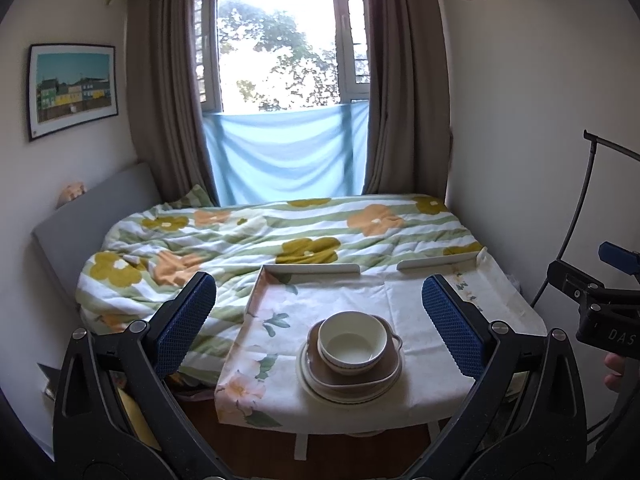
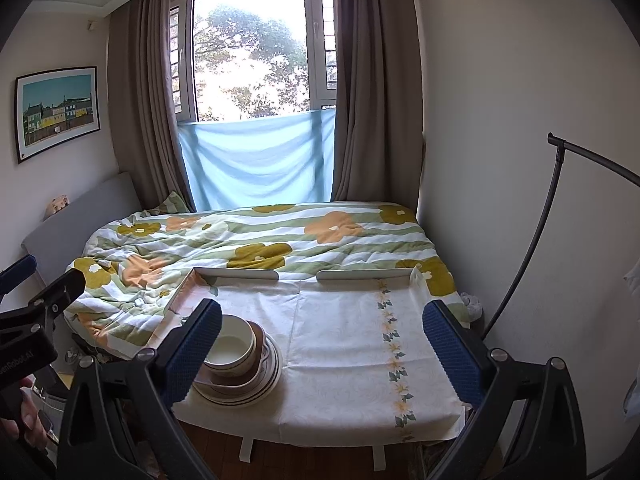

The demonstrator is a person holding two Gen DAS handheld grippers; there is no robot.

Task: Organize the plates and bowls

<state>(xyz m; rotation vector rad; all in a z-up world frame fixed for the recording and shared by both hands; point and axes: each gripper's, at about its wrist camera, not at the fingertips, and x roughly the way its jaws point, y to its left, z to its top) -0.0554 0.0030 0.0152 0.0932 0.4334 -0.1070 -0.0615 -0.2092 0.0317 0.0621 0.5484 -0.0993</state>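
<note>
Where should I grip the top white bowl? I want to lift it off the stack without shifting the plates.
Take the white bowl by its rim, one finger inside and one outside, coming down from above. It sits upright and open on the brown square dish, so its wall is exposed all round.

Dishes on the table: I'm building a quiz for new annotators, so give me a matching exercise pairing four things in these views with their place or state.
Things:
1. cream bowl
2. brown square dish
3. round striped plate
4. left hand-held gripper

Place or state:
A. bottom of the stack, on the tablecloth
B. open, holding nothing
C. top of the stack
D. middle of the stack, under the bowl

Pairs: 1-C, 2-D, 3-A, 4-B
</note>
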